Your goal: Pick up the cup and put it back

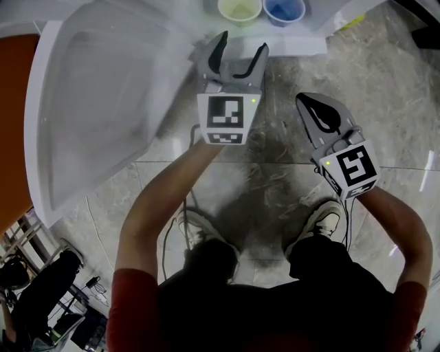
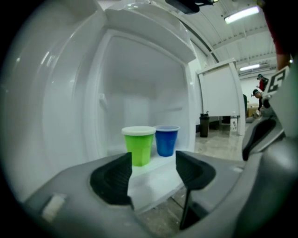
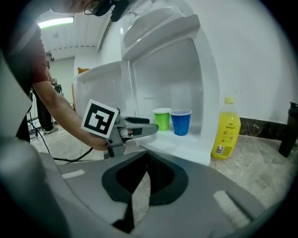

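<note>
Two cups, green cup [image 2: 138, 146] and blue cup [image 2: 166, 141], stand ahead of the wide, empty left gripper [image 2: 152, 162]; right gripper [image 3: 145, 162] sits closed. Reach step, likely — next, straddle one.

- A small green plastic cup [image 2: 138, 146] with a pale rim stands upright and empty on a white shelf [image 2: 153, 179], just left of centre in the left gripper view and at the top edge, centre-right, of the head view [image 1: 240, 9].
- A small blue plastic cup [image 2: 166, 141] of the same shape stands upright just beside it on its right, set slightly further back.
</note>
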Tool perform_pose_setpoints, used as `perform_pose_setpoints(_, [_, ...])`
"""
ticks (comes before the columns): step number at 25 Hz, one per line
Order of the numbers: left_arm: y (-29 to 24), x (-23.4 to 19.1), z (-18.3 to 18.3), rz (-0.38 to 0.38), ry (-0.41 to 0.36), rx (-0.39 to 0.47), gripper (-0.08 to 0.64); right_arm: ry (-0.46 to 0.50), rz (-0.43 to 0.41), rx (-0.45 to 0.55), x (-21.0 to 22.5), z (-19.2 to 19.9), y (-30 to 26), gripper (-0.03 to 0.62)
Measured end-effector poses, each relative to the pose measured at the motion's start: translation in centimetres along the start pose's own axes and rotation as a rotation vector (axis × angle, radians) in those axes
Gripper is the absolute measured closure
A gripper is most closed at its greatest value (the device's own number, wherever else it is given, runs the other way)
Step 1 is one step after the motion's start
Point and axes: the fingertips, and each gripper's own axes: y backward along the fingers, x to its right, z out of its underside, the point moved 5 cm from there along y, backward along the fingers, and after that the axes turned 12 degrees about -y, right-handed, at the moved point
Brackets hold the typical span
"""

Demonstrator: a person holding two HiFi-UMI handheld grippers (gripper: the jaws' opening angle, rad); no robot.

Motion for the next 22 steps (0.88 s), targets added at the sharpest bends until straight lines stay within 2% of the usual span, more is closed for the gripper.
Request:
perform_pose_setpoints(3, [1.6, 1.0, -0.1, 0.044, -0.026, 0.006, 0.268, 0.01, -0.005, 0.006, -0.5, -0.3, 0.2, 0.591])
perform_pose_setpoints(7, [3.6, 1.7, 0.0, 0.076, -0.023, 0.001, 0.27, 0.019, -0.012, 0.009, -1.2, -0.5, 0.4, 0.591])
perform_pose_setpoints(12, [5.8, 2.5, 0.5, 0.104, -0.011, -0.019, 0.276, 0.025, -0.02, 0.01, -1.8, -0.9, 0.3, 0.591])
perform_pose_setpoints(17, [8.1, 3.4, 1.3, 0.115, 0.013, -0.04, 0.282, -0.013, -0.023, -0.023, -2.4, -0.5, 0.3, 0.591])
perform_pose_setpoints(22, [10.6, 4.2, 2.3, 0.148, 0.001, -0.055, 0.282, 0.02, -0.038, -0.015, -3.4, -0.6, 0.3, 0.591])
